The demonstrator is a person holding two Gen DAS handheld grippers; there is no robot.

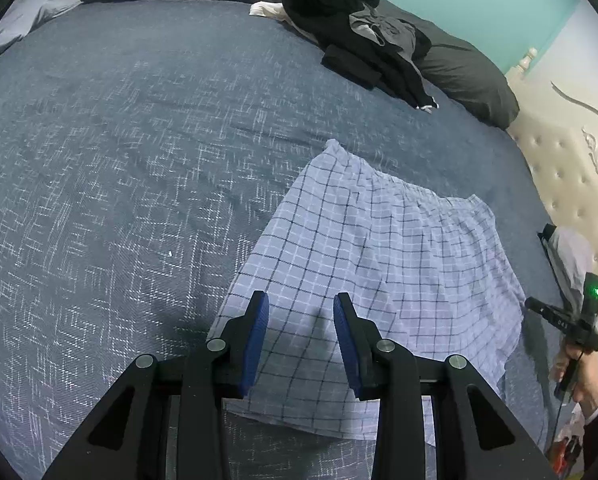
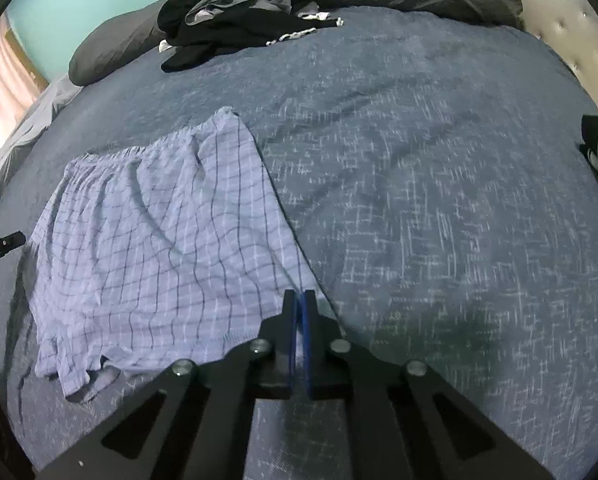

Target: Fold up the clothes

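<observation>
The right gripper (image 2: 299,300) is pinched together at the checked shorts' (image 2: 159,240) hem corner, while the left gripper (image 1: 301,308) hovers parted above the opposite hem.

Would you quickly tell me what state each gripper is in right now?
Left gripper: open above the checked shorts, gripping nothing.
Right gripper: shut at the shorts' corner; grip on fabric cannot be told.

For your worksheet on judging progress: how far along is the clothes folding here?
Done: nothing looks folded; the checked shorts lie flat and unfolded on the blue bedspread. In hand: the right claw is shut at the shorts' hem corner, though whether it pinches cloth is unclear; the left claw hangs open over the other hem. Left: folding the shorts, then the dark clothes pile by the pillows.
</observation>
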